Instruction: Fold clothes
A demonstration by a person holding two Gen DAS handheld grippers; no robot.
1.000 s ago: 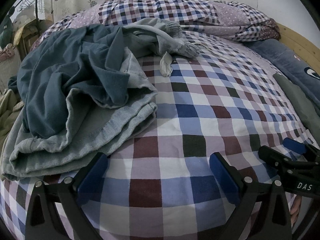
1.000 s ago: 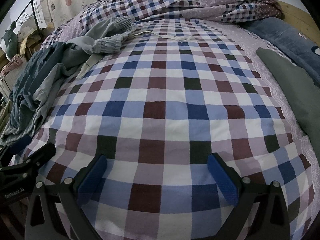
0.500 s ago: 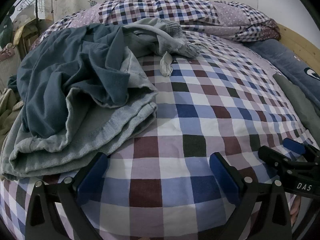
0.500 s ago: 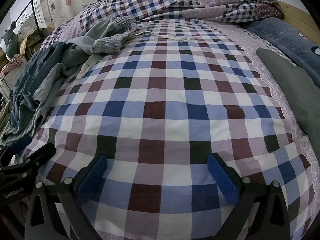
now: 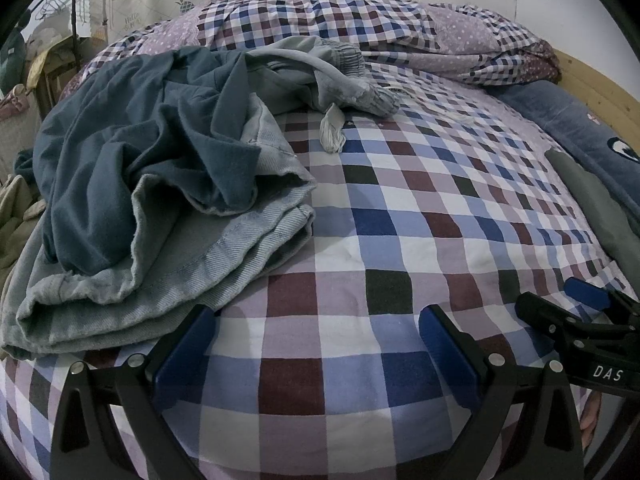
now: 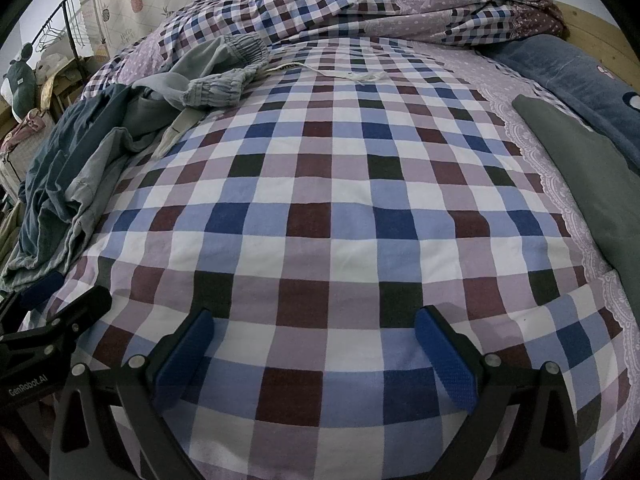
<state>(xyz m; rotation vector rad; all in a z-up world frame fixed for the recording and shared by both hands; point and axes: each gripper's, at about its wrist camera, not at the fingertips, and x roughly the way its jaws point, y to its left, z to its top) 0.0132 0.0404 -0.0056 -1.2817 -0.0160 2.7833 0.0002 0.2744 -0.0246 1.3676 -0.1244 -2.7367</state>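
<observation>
- My left gripper (image 5: 316, 344) hangs low over the checked bedsheet (image 5: 400, 216), blue pads spread wide, nothing between them.
- My right gripper (image 6: 312, 344) likewise: fingers wide apart, only sheet in the gap.
- In the left wrist view, the right gripper sits at the sheet's near right corner, apart from my left one.
- The clothes pile (image 5: 152, 184) sits on the sheet's left side, just beyond my left gripper's left finger; I can't tell whether they touch.
- On top of that pile, a dark teal garment (image 5: 132, 136) lies crumpled over a pale grey denim piece (image 5: 224, 252) folded roughly double.
- Behind it, toward the sheet's far edge, a light grey garment with elastic cuffs (image 5: 340, 76) is bunched up, a white tag or cord end (image 5: 332, 132) trailing from it onto the sheet.
- A bundled checked duvet (image 6: 360, 4) runs along the sheet's far edge.
- A flat grey-green cloth (image 6: 580, 176) lies on the sheet's right border, with a blue blanket (image 6: 568, 68) beyond it.
- The middle of the sheet lies flat.
</observation>
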